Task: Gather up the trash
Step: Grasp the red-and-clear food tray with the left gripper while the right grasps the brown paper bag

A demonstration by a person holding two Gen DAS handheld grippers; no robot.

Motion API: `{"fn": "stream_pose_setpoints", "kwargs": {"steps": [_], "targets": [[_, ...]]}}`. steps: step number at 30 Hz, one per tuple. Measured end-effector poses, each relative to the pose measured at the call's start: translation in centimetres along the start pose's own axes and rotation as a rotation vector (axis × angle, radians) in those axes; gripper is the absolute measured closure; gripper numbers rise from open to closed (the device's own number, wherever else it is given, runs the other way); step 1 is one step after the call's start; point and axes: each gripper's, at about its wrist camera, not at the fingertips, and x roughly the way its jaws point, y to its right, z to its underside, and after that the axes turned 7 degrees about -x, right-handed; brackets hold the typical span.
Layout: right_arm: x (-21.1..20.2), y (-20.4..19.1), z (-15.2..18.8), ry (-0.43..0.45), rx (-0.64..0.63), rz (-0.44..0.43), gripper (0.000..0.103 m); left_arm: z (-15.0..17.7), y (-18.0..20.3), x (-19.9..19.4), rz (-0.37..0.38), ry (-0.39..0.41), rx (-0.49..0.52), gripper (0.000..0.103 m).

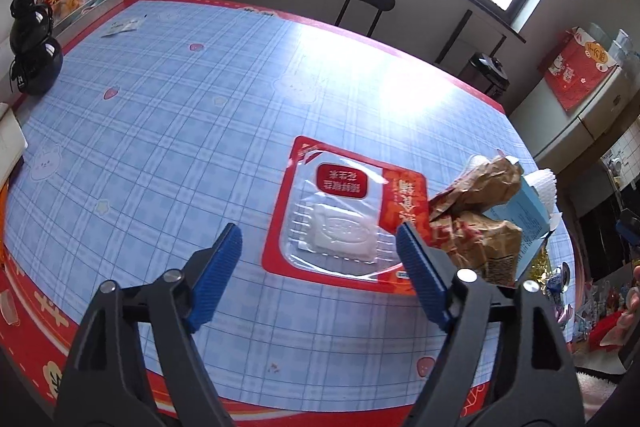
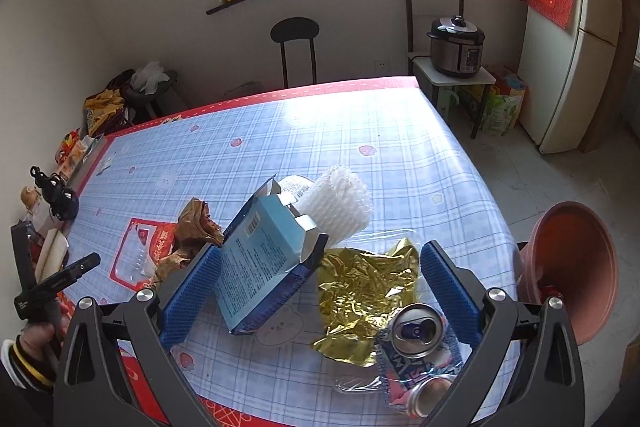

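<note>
Your left gripper point(image 1: 318, 259) is wide open and empty, with the red snack wrapper point(image 1: 344, 211) lying flat at 12 o'clock, long axis pointing away from you. The right gripper point(image 2: 320, 287) is also gaping and empty, over the blue box point(image 2: 260, 259). The wrapper's Chinese print is upside down, so I can't read it.

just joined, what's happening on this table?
A person with two handheld grippers is collecting trash off a plaid-covered table. Both are open and hold nothing. The left gripper hovers over a flat red snack wrapper. The right gripper brackets a tilted blue carton and gold foil, with crushed cans nearby. A pink bin waits at the table's right edge.
</note>
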Motion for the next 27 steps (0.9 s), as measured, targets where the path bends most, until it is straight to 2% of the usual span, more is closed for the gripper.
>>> {"fn": "stream_pose_setpoints", "kwargs": {"steps": [2,5,13,15,17,21,23,27], "targets": [[1.3,-1.6,-0.1,-0.016,0.003,-0.008,0.005,-0.8,-1.8,1.8,0.009,-0.037,-0.037,0.041],[3.0,-3.8,-0.5,-0.041,-0.017,-0.015,0.005,-1.7,-3.3,4.0,0.026,-0.073,-0.055,0.049],[6.9,-8.5,-1.2,-0.111,-0.060,-0.038,0.005,-1.9,-3.3,7.7,0.065,-0.156,0.008,0.052],[7.8,-9.3,-1.3,-0.125,-0.064,-0.045,0.005,-1.7,-3.4,8.1,0.070,-0.166,0.010,0.056],[8.7,-10.2,-1.4,-0.139,-0.066,-0.056,0.005,-1.6,-3.6,8.4,0.062,-0.178,0.006,0.065],[10.1,-12.1,-1.5,-0.168,-0.081,-0.092,0.005,-1.2,-4.8,8.2,0.080,-0.182,-0.024,0.073],[10.8,-13.3,-1.3,-0.186,-0.093,-0.112,0.005,-0.8,-5.5,8.0,0.090,-0.182,-0.036,0.084],[12.9,-15.6,-0.5,-0.259,-0.107,-0.141,0.005,0.0,-6.8,7.2,0.065,-0.164,-0.052,0.086]]}}
